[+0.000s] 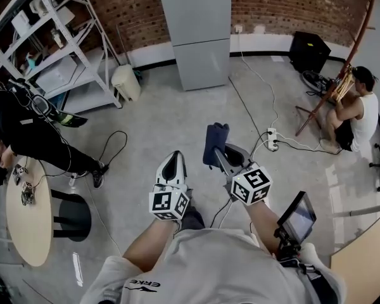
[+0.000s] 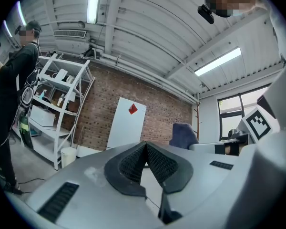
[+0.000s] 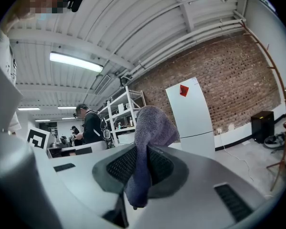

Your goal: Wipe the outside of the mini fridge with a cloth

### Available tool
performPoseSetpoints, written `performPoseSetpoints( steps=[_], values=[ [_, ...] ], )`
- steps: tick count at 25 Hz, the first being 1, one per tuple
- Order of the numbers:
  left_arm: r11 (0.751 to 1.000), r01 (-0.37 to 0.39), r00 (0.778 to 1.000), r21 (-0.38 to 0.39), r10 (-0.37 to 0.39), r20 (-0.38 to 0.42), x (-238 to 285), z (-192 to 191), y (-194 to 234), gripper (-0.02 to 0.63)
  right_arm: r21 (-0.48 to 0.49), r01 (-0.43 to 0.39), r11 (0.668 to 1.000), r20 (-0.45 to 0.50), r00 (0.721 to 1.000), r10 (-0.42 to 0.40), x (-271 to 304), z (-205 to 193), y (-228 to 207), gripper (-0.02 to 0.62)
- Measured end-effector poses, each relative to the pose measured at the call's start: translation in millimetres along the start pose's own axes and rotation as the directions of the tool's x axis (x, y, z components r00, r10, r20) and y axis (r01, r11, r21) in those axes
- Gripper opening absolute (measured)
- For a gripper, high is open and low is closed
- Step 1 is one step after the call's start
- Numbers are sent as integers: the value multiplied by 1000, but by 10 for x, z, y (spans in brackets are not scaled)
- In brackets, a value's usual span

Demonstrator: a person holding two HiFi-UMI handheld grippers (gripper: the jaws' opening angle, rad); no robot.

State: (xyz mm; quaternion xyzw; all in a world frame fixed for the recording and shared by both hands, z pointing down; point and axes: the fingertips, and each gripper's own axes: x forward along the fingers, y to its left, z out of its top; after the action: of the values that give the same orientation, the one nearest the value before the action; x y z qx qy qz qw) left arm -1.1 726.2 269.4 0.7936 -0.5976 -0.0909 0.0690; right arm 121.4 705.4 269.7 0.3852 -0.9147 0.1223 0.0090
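Head view: both tools sit low centre of frame above the grey floor (image 1: pixel 177 116), marker cubes nearest the wearer
left tool (image 1: pixel 173 159): jaws pressed together, nothing between them; same in left gripper view (image 2: pixel 145 146)
right tool (image 1: pixel 221 152): clamped on the cloth (image 1: pixel 214 142)
cloth: dark blue, bunched, sticks up past the jaw tips; in right gripper view (image 3: pixel 150 128) one fold hangs down between the pads
mini fridge (image 1: pixel 196 33): top centre of frame, pale grey, two doors, upright against the brick wall, well apart from both tools; red mark on the upper door in right gripper view (image 3: pixel 190 109)
shelf rack (image 1: pixel 57 40): upper left, white, loaded with boxes and bottles
bin (image 1: pixel 126 82): white, between shelf rack and mini fridge
round bench (image 1: pixel 26 223): lower left, light wood, small items on it
stool (image 1: pixel 71 216): black, just beside the round bench
person in black (image 1: pixel 25 132): left edge, standing by the round bench
seated person (image 1: pixel 354 114): right edge, on the floor
power strip (image 1: pixel 272 138): right of centre, cables running to the wall
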Motion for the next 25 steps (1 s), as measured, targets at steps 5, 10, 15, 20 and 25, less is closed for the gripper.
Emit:
performPoseSetpoints(
  steps=[5, 10, 15, 20, 25],
  values=[
    [1000, -10, 1000, 8, 10, 4, 533, 207, 620, 5, 1, 21, 1000, 5, 1000, -21, 755, 200, -112, 57],
    [992, -24, 999, 124, 18, 49, 1031, 608, 1330, 5, -25, 39, 999, 13, 999, -39, 1611, 468, -126, 57],
    [979, -31, 995, 203, 11, 95, 1466, 932, 2006, 3, -57, 49, 997, 18, 999, -48, 2367, 660, -82, 57],
    [977, -19, 998, 213, 5, 68, 1833, 985, 2470, 3, -83, 64, 995, 7, 998, -63, 2887, 722, -77, 57],
    [984, -42, 999, 174, 35, 41, 2116, 796, 2623, 3, -88, 63, 994, 0, 998, -63, 3219, 712, -341, 57]
  ],
)
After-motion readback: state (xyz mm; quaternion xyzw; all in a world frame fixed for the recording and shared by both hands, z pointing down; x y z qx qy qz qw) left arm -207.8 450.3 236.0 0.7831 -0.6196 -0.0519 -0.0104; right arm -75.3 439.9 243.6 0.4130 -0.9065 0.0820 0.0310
